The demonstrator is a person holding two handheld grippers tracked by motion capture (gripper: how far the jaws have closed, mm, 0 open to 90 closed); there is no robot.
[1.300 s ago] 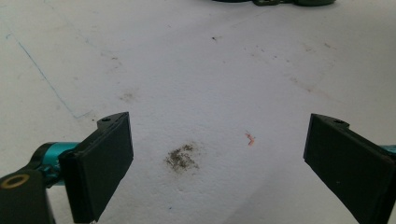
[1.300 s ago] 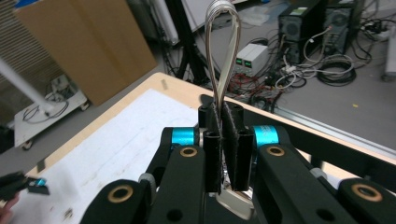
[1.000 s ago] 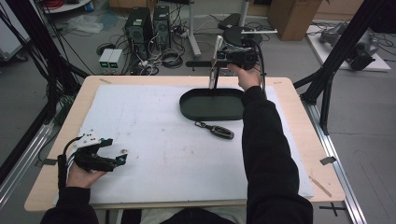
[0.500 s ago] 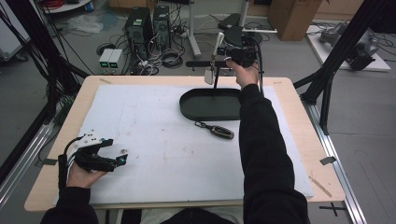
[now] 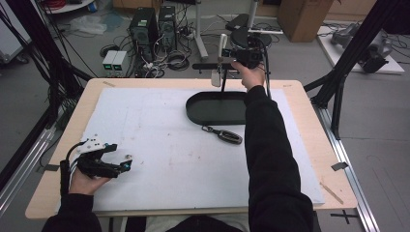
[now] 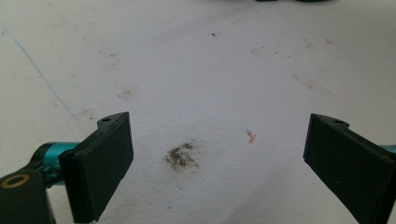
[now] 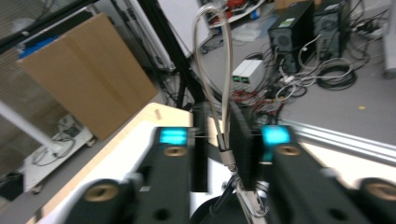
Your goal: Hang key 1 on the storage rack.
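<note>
While the left tool [image 5: 126, 166] rests near-left on the worktop [image 5: 154, 135], jaws apart and empty, a car key [image 5: 225, 135] lies beside the tray [image 5: 212, 108]; far right, the right tool [image 5: 223, 60] holds a wire loop [image 7: 215, 70] aloft, apparently unplaced.

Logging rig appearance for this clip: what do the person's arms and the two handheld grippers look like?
Both arms wear black long sleeves. The left gripper is black with a white plate on top and a black cable looping behind it; its flat rectangular black jaw pads sit on teal mounts. The right gripper is also black, with glowing teal squares and brass-coloured bushings on its body in the right gripper view.
</note>
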